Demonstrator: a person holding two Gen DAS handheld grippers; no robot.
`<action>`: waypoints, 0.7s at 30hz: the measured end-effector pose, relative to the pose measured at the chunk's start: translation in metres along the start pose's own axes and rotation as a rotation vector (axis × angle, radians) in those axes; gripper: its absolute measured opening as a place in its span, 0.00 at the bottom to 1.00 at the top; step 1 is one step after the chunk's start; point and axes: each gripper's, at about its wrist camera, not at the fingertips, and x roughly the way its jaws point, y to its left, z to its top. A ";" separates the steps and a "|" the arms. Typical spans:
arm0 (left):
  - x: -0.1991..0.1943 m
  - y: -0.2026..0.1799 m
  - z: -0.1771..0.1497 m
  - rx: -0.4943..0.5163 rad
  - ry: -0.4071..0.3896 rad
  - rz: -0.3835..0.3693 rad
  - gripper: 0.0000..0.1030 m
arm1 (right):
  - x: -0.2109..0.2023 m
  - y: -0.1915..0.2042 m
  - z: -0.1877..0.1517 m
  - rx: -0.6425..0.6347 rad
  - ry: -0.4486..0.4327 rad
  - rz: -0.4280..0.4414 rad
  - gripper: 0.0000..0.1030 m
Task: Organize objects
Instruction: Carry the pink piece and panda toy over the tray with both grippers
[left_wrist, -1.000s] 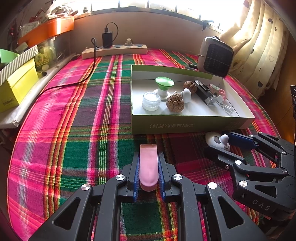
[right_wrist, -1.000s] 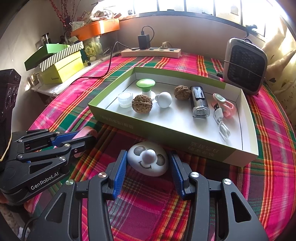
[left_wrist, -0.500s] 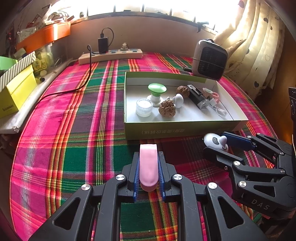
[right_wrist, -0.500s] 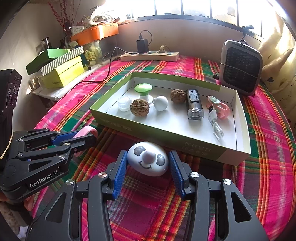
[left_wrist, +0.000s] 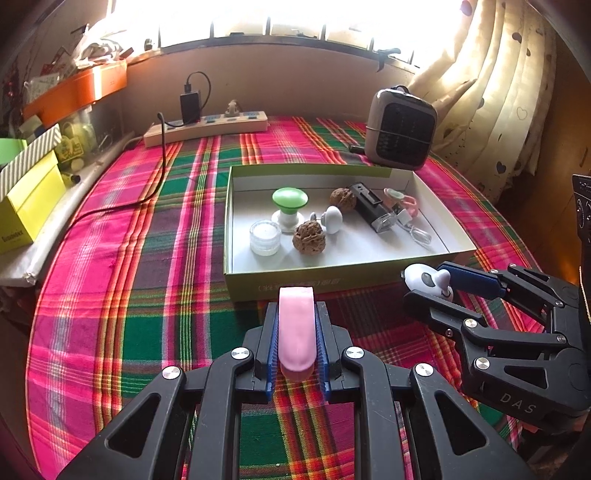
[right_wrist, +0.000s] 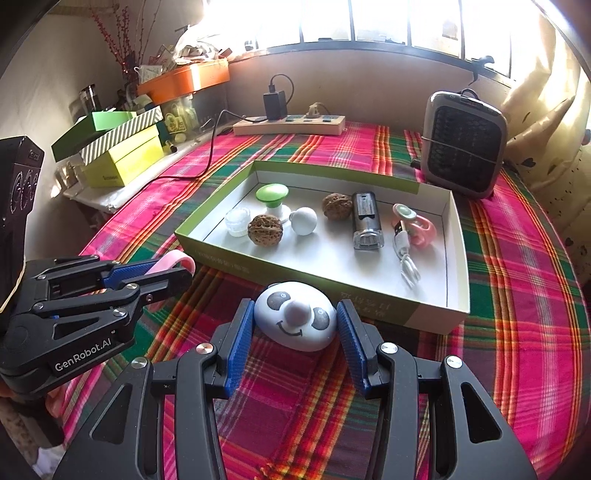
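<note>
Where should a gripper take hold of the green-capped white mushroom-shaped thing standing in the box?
Grip the green-capped mushroom-shaped thing at its narrow white stem, under the cap, coming from above and the near side of the green-and-white cardboard box. It stands upright; the wide domed cap would likely slip, and the clear round jar crowds one side.

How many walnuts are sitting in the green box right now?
2. One walnut lies toward the front of the box, between the clear jar and the white knob. The other walnut lies farther back, beside the black device. None seems hidden.

Left hand-held gripper (left_wrist: 296, 343) clamps pink loop (left_wrist: 296, 332).
</note>
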 end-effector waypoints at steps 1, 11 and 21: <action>-0.001 -0.001 0.001 0.003 -0.004 -0.002 0.15 | -0.001 -0.001 0.001 0.003 -0.003 -0.002 0.45; -0.001 -0.012 0.015 0.034 -0.022 -0.018 0.15 | -0.007 -0.014 0.007 0.021 -0.021 -0.022 0.45; 0.008 -0.022 0.030 0.057 -0.030 -0.033 0.15 | -0.008 -0.033 0.021 0.042 -0.032 -0.052 0.45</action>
